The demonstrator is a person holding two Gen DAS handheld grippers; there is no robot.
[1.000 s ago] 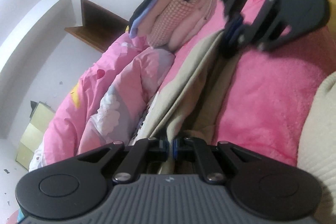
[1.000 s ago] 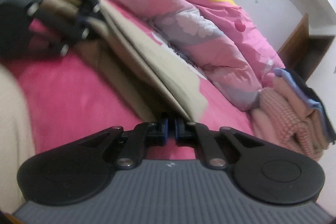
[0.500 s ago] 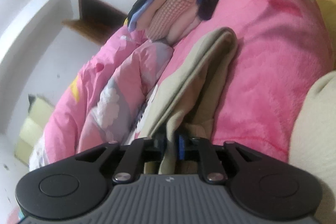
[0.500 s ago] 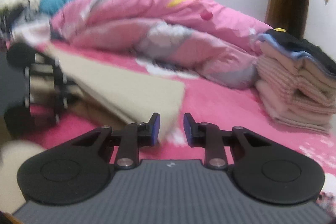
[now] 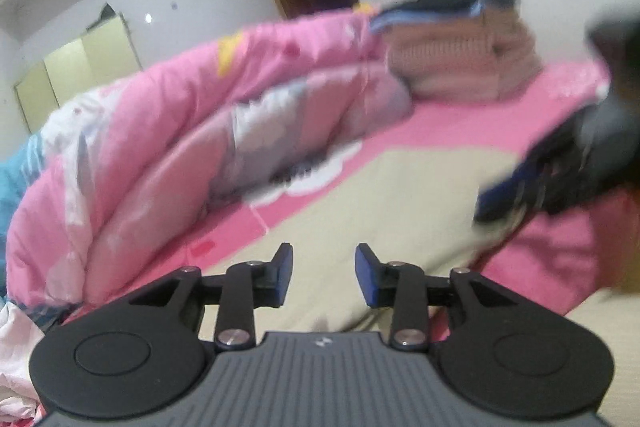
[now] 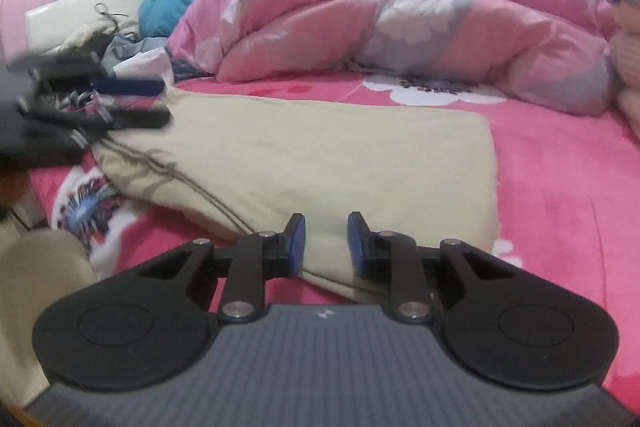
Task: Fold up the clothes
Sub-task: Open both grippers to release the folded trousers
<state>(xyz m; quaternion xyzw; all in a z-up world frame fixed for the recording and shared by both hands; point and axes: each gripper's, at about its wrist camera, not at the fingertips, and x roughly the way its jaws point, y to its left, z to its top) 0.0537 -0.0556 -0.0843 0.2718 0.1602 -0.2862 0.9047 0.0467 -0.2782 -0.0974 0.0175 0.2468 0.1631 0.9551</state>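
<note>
A beige garment (image 6: 320,155), folded flat into a rough rectangle, lies on the pink bed (image 6: 560,187), just in front of the rumpled pink duvet (image 6: 400,27).

Ahead of the matt black plastic right gripper (image 6: 326,241), smooth beige cloth garment (image 6: 320,151) lies on fuzzy pink blanket (image 6: 560,187), beyond it a slightly glossy quilt (image 6: 400,19).

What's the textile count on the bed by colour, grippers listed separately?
Beige: 1, the folded beige garment
Pink: 2, the rumpled pink duvet and the pink bedsheet
Mixed: 1, the stack of folded clothes; blur hides its item count
Grippers: 2, left gripper and right gripper, both open
Total: 6
</note>
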